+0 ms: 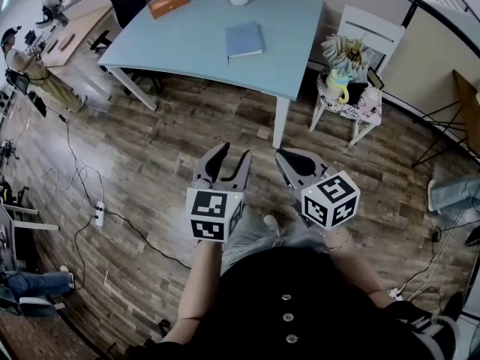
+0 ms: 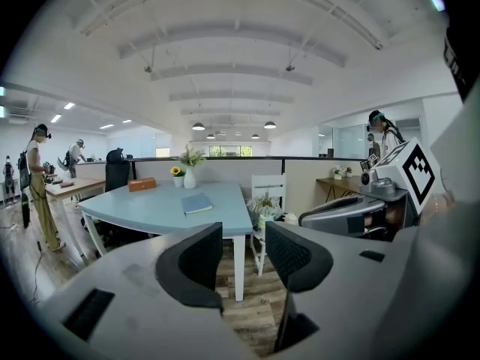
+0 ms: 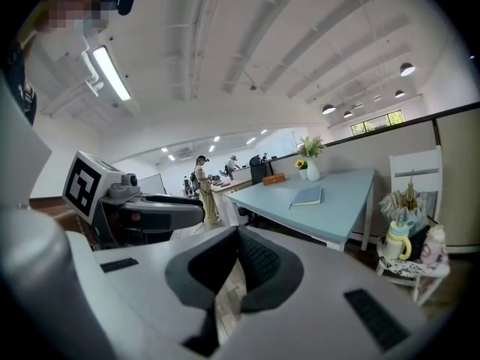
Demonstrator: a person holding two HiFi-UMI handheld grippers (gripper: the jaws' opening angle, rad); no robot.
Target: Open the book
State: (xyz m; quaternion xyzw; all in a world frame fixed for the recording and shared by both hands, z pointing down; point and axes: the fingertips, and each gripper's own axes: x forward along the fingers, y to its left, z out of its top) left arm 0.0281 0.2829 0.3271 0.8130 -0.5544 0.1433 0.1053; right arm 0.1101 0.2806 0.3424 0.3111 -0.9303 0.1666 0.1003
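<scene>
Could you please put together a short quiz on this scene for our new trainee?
1. True or false: the thin blue closed book lies flat on the pale blue table.
2. Of the left gripper and the right gripper, whose jaws stand apart? A) left only B) right only C) both
3. Fill in: both grippers are held over the brown wooden ____, short of the table and touching nothing.

Key: 1 true. 2 A; the right gripper's jaws are together with nothing between them. 3 floor.
</scene>
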